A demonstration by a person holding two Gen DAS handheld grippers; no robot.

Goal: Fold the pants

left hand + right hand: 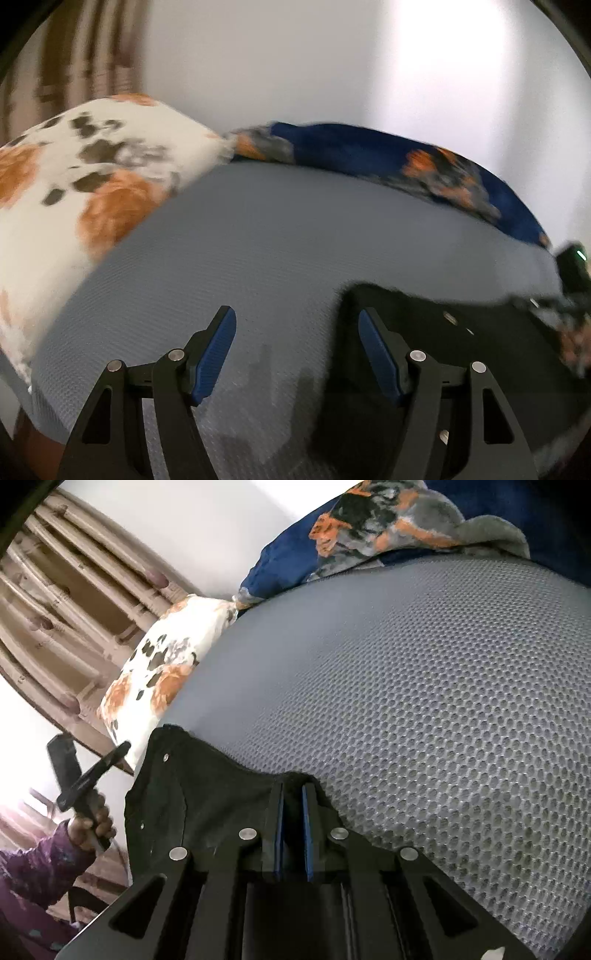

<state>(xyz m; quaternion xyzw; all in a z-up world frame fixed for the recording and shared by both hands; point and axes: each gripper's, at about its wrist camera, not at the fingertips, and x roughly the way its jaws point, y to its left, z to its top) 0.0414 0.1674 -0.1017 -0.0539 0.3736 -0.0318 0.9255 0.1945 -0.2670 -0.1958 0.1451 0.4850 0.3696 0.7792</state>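
white pillow: white cushion with orange flowers and dark leaf blotches [92,173], lying at far left on the bed, its edge touching the grey cover.
left gripper: black two-finger gripper with blue ribbed pads [297,350], jaws standing wide apart, hovering over bare cover just left of the pants, gripping nothing; right pad [376,354] sitting at the pants' left edge, contact unclear through blur.
bed cover: grey honeycomb-textured mesh bedspread [424,701], filling the middle of both views.
pants: black cloth pants with small silver rivets [207,797], lying bunched on the near side of the cover; in the left wrist view they are showing as a dark blurred mass on the right [461,350].
right gripper: black gripper with blue pads [291,808], jaws drawn narrow, pinching a raised edge of the pants between them.
blue pillow: navy cushion with orange and grey floral print [424,162], lying along the far edge of the cover, right of the white pillow.
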